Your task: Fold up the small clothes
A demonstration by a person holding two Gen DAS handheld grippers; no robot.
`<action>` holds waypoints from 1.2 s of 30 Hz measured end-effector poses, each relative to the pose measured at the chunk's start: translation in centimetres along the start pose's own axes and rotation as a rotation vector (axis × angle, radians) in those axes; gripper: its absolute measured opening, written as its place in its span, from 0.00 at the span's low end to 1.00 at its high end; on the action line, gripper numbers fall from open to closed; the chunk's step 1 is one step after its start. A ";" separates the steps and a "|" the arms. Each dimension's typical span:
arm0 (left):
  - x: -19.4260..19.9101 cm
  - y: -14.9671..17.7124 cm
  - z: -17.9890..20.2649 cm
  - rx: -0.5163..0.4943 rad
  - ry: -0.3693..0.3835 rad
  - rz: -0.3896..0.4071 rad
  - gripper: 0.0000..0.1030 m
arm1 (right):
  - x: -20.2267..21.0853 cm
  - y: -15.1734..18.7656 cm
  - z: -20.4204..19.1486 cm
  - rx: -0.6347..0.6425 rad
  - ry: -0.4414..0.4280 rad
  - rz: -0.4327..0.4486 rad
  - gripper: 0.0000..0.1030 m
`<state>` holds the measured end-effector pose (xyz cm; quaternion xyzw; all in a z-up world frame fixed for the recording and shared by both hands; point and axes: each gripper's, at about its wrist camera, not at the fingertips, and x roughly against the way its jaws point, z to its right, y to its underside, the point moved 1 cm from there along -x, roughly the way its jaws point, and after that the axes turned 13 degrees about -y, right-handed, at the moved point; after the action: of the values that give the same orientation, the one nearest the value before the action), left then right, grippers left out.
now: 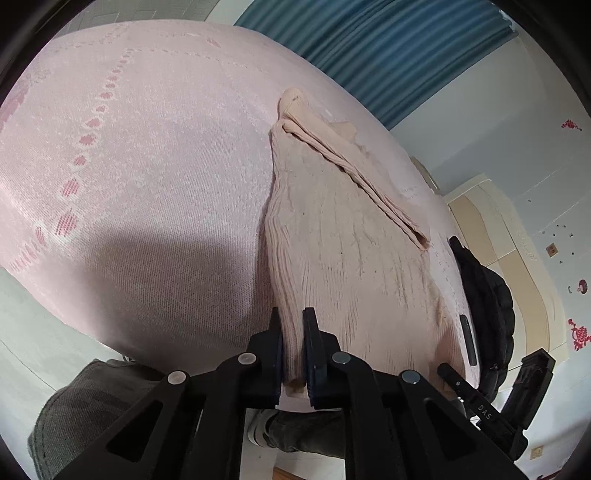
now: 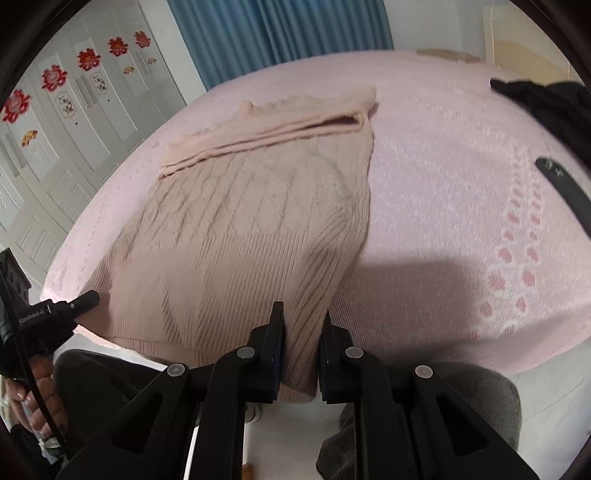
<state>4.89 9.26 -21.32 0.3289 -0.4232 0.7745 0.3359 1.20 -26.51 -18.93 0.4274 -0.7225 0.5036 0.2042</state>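
A pale pink knitted sweater [image 1: 340,251] [image 2: 240,229] lies flat on the bed, its sleeves [image 1: 362,173] [image 2: 273,129] folded across the far end. My left gripper [image 1: 291,317] is shut on the near hem at one bottom corner, the knit pinched between its pads. My right gripper [image 2: 303,314] is shut on the hem at the other bottom corner, with fabric bunched between its fingers. In the right wrist view the left gripper [image 2: 74,302] shows at the far left, held by a hand [image 2: 40,391].
The bed has a pink patterned cover [image 1: 147,166] [image 2: 443,166]. A black garment [image 1: 487,295] [image 2: 546,99] lies by the sweater's side, with a black strap [image 2: 569,184] near it. Blue curtain [image 2: 277,29] and white wardrobe doors [image 2: 74,110] stand behind. Grey-trousered legs [image 1: 92,406] are at the bed's edge.
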 end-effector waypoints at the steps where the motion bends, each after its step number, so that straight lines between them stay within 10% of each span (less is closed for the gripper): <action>1: 0.1 0.0 0.0 -0.003 -0.012 0.011 0.09 | 0.0 -0.1 0.0 0.002 0.004 0.004 0.15; 36: -1.0 0.3 -0.5 0.033 0.011 -0.087 0.09 | -0.8 -0.3 1.7 -0.105 -0.020 -0.060 0.16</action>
<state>5.13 9.32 -22.48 0.3482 -0.3937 0.7681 0.3658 2.14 -27.80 -20.02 0.4425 -0.7369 0.4542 0.2343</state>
